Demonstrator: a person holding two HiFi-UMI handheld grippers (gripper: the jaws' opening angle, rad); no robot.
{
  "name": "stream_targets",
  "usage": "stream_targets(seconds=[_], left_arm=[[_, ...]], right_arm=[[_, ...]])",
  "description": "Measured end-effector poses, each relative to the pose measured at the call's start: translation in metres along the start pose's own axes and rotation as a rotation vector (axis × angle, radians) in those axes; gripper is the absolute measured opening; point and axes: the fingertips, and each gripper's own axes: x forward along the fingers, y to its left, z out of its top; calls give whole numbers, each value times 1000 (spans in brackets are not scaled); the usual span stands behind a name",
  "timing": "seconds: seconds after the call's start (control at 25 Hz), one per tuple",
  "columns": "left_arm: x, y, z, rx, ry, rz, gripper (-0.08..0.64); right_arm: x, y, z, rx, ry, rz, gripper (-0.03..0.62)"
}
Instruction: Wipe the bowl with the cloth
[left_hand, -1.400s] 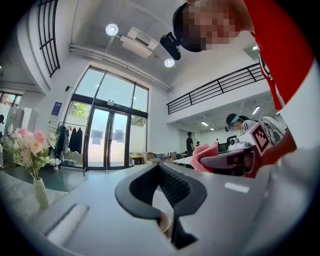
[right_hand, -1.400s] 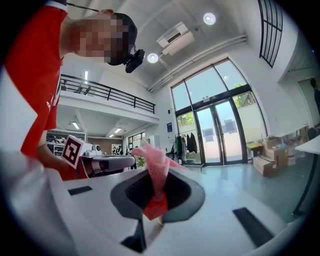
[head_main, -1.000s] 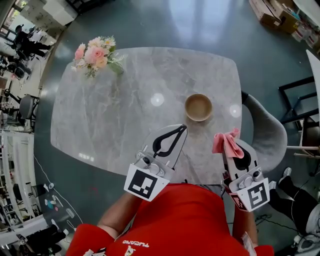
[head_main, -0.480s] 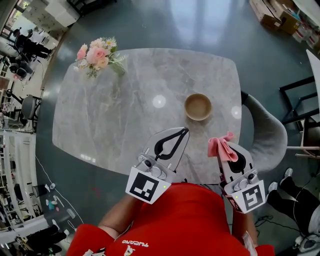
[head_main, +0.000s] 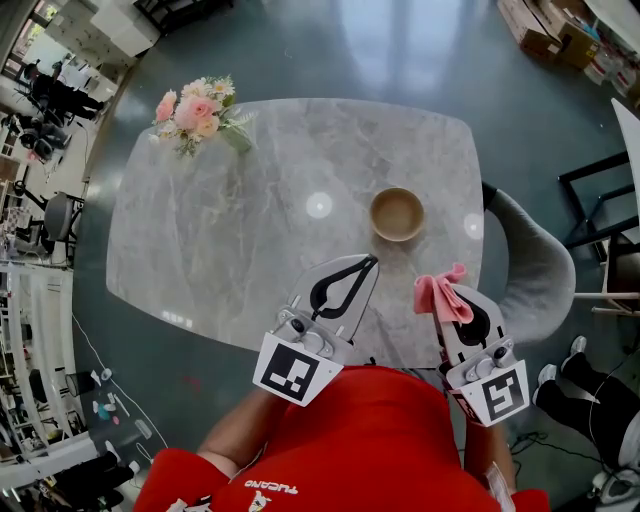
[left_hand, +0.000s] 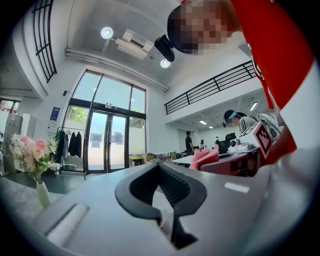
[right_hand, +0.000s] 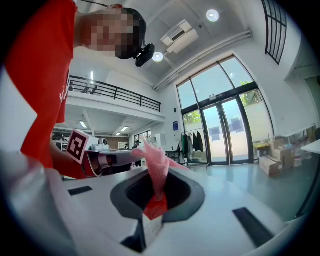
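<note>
A brown bowl (head_main: 397, 214) stands upright on the right part of the grey marble table (head_main: 270, 220). My right gripper (head_main: 452, 305) is near the table's front edge, below and right of the bowl. It is shut on a pink cloth (head_main: 440, 292) that sticks up out of its jaws (right_hand: 157, 180); the bunched cloth (right_hand: 154, 162) fills the middle of the right gripper view. My left gripper (head_main: 372, 260) hovers over the table just below the bowl, jaws shut with nothing between them (left_hand: 160, 166). Neither gripper touches the bowl.
A vase of pink flowers (head_main: 198, 108) stands at the table's far left corner. A grey chair (head_main: 535, 262) is tucked in at the table's right end. Cardboard boxes (head_main: 545, 28) lie on the floor at the back right. The person's red shirt (head_main: 360, 440) fills the bottom.
My right gripper has drawn the cloth slightly left and toward the person. The left gripper has shifted a little toward the right. The bowl has stayed put.
</note>
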Motion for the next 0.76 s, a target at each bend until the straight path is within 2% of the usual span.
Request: stream_targets(seconds=[0.76], left_arm=[[3, -5, -1, 20, -2, -19, 6]], right_arm=[[-4, 1, 5, -2, -11, -4, 21]])
